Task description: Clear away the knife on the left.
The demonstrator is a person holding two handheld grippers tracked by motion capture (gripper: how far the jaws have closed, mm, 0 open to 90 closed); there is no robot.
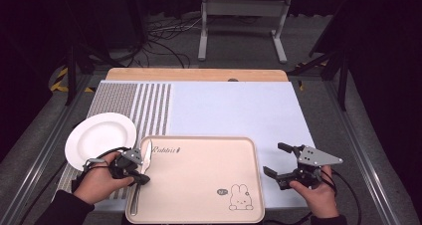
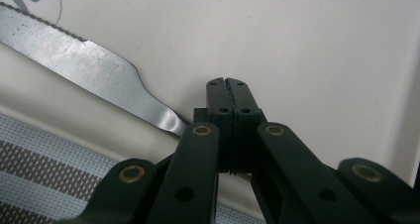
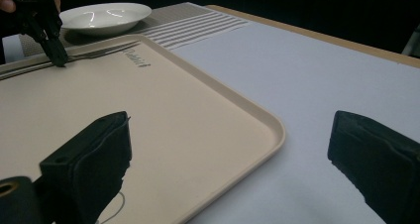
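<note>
The tray point(image 1: 199, 180) lay at the table's point(image 1: 199, 74) near edge on a mat point(image 1: 234, 110). A knife point(image 1: 143, 170) lay along the tray's left side. A plate point(image 1: 99, 135) sat left of the tray.

A recording lab or studio: black drapes all around, loose cables point(image 1: 164, 41) on the grey floor, a white stand point(image 1: 244, 16) beyond the table point(image 1: 199, 74).

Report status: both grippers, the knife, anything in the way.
Left gripper shut on knife handle at tray left edge. Right gripper open, off tray's right side. White plate left of tray, clear.
</note>
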